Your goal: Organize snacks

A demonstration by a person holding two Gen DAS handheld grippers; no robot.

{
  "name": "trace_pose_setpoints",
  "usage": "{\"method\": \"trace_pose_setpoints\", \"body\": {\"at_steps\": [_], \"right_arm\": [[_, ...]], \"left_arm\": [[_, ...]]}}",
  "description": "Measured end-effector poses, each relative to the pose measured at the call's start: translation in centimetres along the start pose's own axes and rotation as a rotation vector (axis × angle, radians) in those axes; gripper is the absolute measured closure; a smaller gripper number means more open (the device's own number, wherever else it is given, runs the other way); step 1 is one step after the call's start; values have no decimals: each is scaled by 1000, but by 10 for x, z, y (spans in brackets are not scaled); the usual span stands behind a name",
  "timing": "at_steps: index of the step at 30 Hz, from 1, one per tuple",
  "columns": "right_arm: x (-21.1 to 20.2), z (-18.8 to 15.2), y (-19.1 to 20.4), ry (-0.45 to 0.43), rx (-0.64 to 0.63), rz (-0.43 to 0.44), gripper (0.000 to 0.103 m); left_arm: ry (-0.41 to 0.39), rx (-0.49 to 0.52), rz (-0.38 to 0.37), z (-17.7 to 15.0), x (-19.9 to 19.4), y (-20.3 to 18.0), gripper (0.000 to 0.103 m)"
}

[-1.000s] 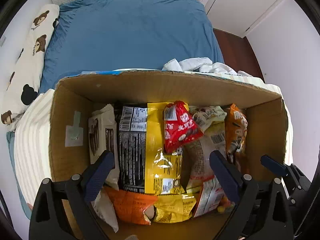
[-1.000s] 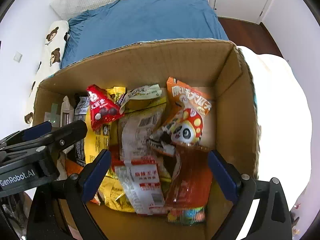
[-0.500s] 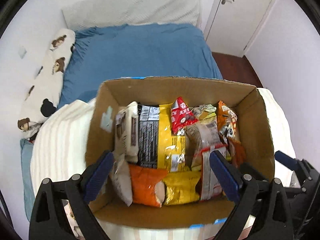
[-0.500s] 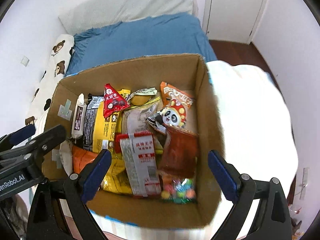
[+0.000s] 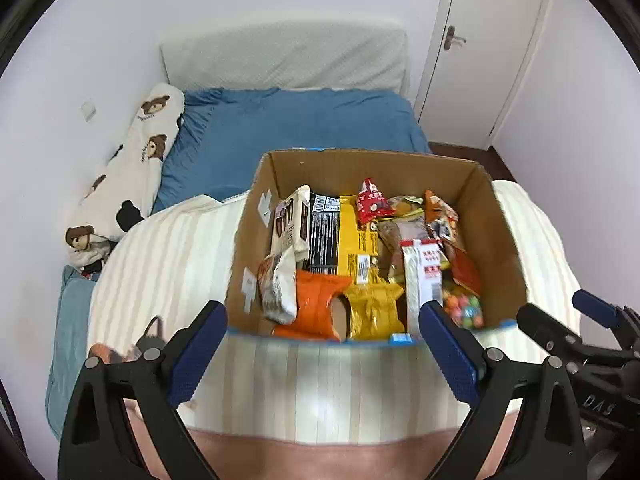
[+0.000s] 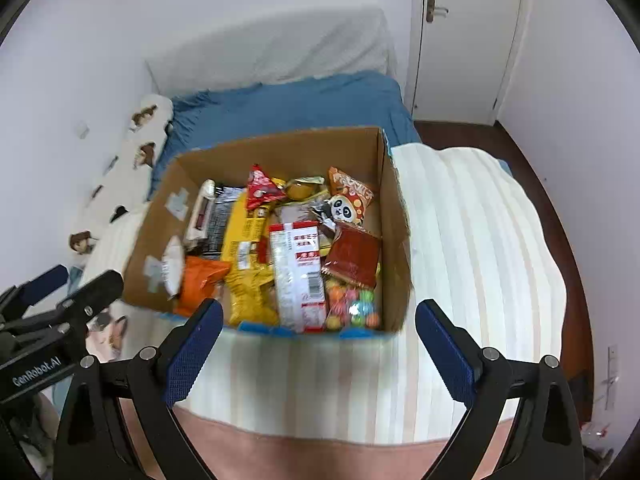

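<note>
We look down from above on a cardboard box (image 5: pixel 256 216) full of snacks, sitting on a cream striped blanket (image 5: pixel 168 256) at the foot of a bed with a blue sheet (image 5: pixel 296 120).

Our left gripper (image 5: pixel 324 344) hangs with its blue-padded fingers spread wide and nothing between them; the box lies just beyond the fingertips, its near rim between them. Our right gripper (image 6: pixel 318 342) is likewise spread wide and empty, with the box's near rim just past its tips and slightly left of centre.

Inside the box, packets are packed side by side. A white packet (image 5: pixel 290 222) stands at the left, next to it a black packet (image 5: pixel 324 236) and a yellow packet (image 5: pixel 352 240). A small red packet (image 5: pixel 372 202) lies on top near the far wall. At the near edge lie an orange packet (image 5: pixel 316 304) and a bag of coloured candies (image 5: pixel 464 306). A panda packet (image 6: pixel 346 204) sits at the far right.

A bear-print pillow (image 5: pixel 136 160) lies along the left wall. A white door (image 5: pixel 484 52) stands far right.
</note>
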State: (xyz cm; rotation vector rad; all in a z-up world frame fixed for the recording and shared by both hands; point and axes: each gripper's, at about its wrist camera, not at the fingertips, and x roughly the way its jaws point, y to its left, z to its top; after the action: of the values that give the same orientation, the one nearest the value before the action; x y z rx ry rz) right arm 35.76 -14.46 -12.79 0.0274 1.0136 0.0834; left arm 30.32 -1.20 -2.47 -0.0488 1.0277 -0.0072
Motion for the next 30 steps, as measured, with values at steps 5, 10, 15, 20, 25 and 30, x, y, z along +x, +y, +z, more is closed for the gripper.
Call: {"method": "trace_pose_setpoints", "body": {"at_steps": [5,10,15,20,25,30], "right_arm": [[-57,-29,3,-81,-11,9,2],[-107,-57,4,-144,-29,-2,1],[-149,-78,3,-188,-44,7,1],[-185,-96,2,-223,-45,20,1],[-207,-101,1,-248,-50,30,1],[-217,-103,2,-267,-68,17,1]], "left_arm": [[-47,-10,-14,-27,-48,-2,5],[-100,-29,-22,-48,-92,-2,5],[-149,-28,-13,-63,-130,-3,5],[-176,-28,-13,-73,-159,-4,5],[-199,-30,-10,-79,-177,-4,5],[-202,-43,-20,-84,-179,-4,5]]}}
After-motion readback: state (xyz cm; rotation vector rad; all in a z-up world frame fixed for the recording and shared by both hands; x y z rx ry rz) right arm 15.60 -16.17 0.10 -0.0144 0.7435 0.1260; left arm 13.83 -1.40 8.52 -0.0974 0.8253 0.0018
